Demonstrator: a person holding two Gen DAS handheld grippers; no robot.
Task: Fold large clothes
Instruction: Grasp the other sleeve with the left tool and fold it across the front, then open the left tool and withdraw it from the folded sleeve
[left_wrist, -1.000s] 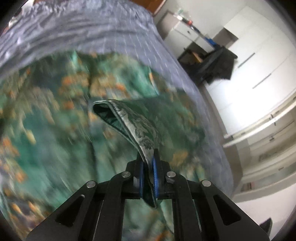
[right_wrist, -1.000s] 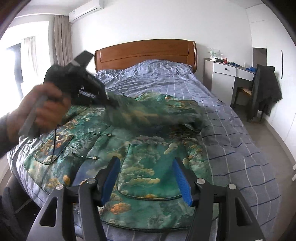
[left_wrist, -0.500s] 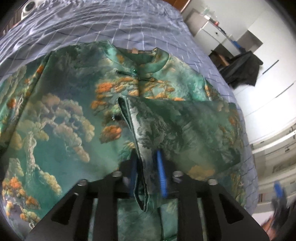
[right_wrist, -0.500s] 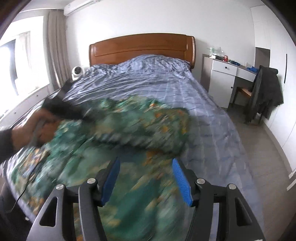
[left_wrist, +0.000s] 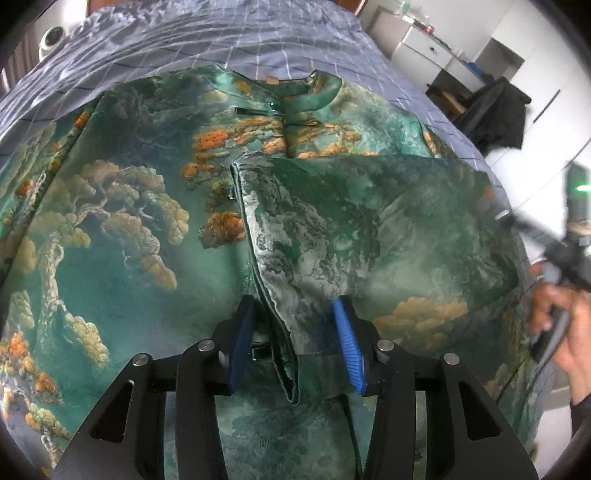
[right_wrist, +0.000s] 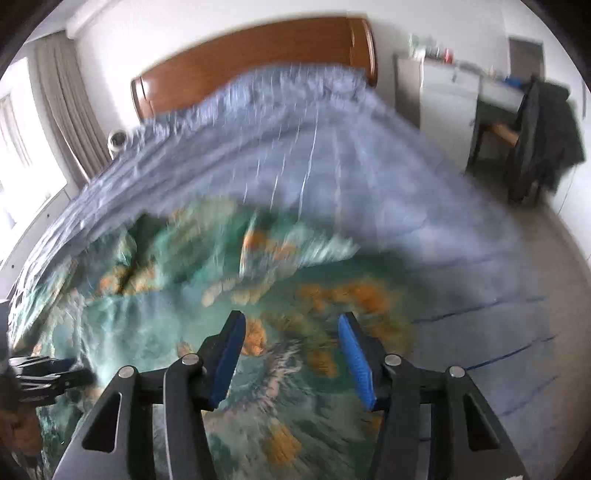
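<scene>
Your right wrist view is smeared by motion: the print of the jacket (right_wrist: 155, 332) there is only streaks of green and orange, and its edges against the bed (right_wrist: 332, 177) cannot be traced. At 9 o'clock in that view a dark shape, your left hand-held gripper (right_wrist: 44, 373), is cut off by the frame edge. In the left wrist view the jacket runs out of frame at 6 and 9 o'clock, so its hem and one sleeve are out of sight. Your right hand (left_wrist: 561, 325) at 3 o'clock is blurred and half cropped, and the tool it holds cannot be made out clearly there.

The jacket (left_wrist: 129, 240) lies spread front-up on the blue checked bed (left_wrist: 221, 40), collar (left_wrist: 306, 96) toward 12 o'clock. One sleeve (left_wrist: 369, 236) is folded across the chest, running from 3 o'clock in toward the centre.

Your left hand-held gripper (left_wrist: 291, 343) has just been opening: its blue pads (left_wrist: 349, 354) stand apart, with the sleeve's cuff edge (left_wrist: 284, 362) lying loose between them, touching neither pad that you can see.

Your right hand-held gripper (right_wrist: 291, 354) hangs over the jacket's lower part, jaws partly open after narrowing a little, with nothing between them. The fabric lies below at 6 o'clock, and bare bedding lies at 3 o'clock.
</scene>
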